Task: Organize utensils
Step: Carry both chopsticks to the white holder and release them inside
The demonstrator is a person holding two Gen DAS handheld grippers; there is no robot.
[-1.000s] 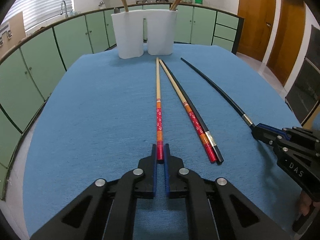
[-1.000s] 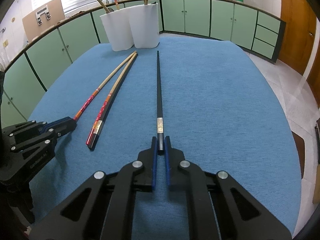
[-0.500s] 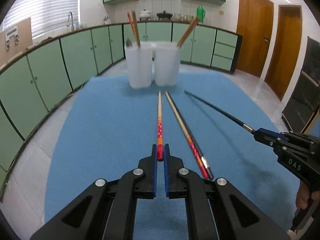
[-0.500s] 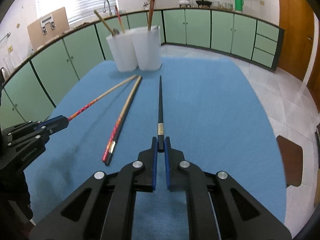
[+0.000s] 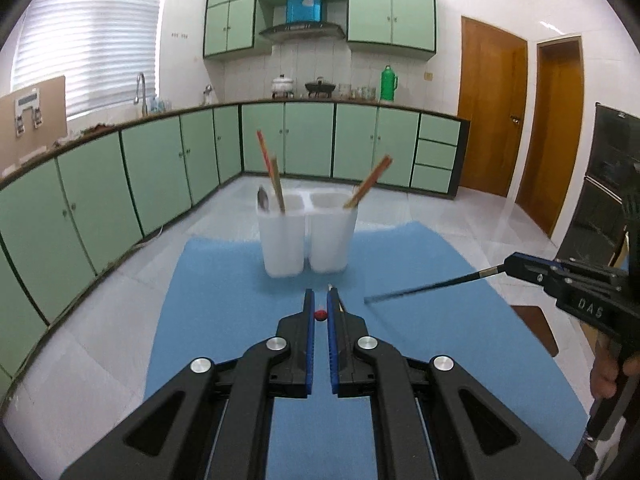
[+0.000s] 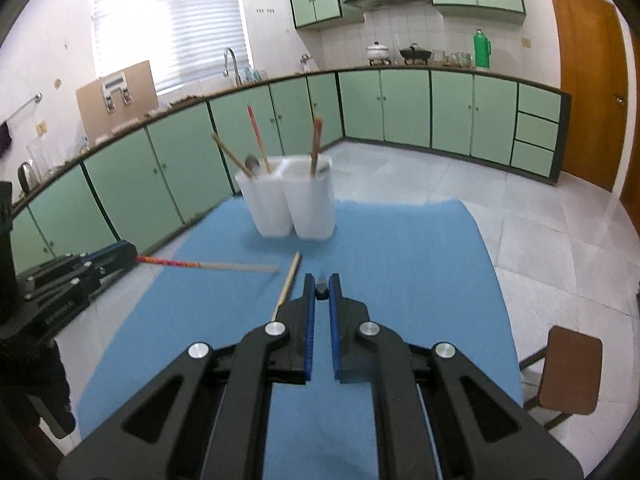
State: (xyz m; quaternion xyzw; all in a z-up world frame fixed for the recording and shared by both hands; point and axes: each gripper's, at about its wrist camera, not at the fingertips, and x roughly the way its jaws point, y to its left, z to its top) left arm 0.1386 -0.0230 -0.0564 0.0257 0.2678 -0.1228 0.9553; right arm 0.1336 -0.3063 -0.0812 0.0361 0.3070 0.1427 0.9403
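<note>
My left gripper [image 5: 320, 308] is shut on a red-and-wood chopstick [image 5: 320, 314], seen end-on; in the right wrist view the chopstick [image 6: 208, 265] sticks out level above the blue table. My right gripper [image 6: 321, 285] is shut on a black chopstick [image 6: 321, 289], which in the left wrist view [image 5: 424, 288] points left in the air. A white two-part holder [image 5: 306, 236] with several utensils stands at the table's far end. Another chopstick [image 6: 289, 283] lies on the table just left of the right gripper's fingers.
The blue table [image 6: 400, 256] ends close behind the holder. Green cabinets [image 5: 120, 184] run along the left and back. A brown chair [image 6: 568, 372] stands right of the table. Floor tiles lie on both sides.
Both grippers have lifted their chopsticks off the table and risen high, tilting level. The table and holder now look lower and farther. One pair stays on the table.
</note>
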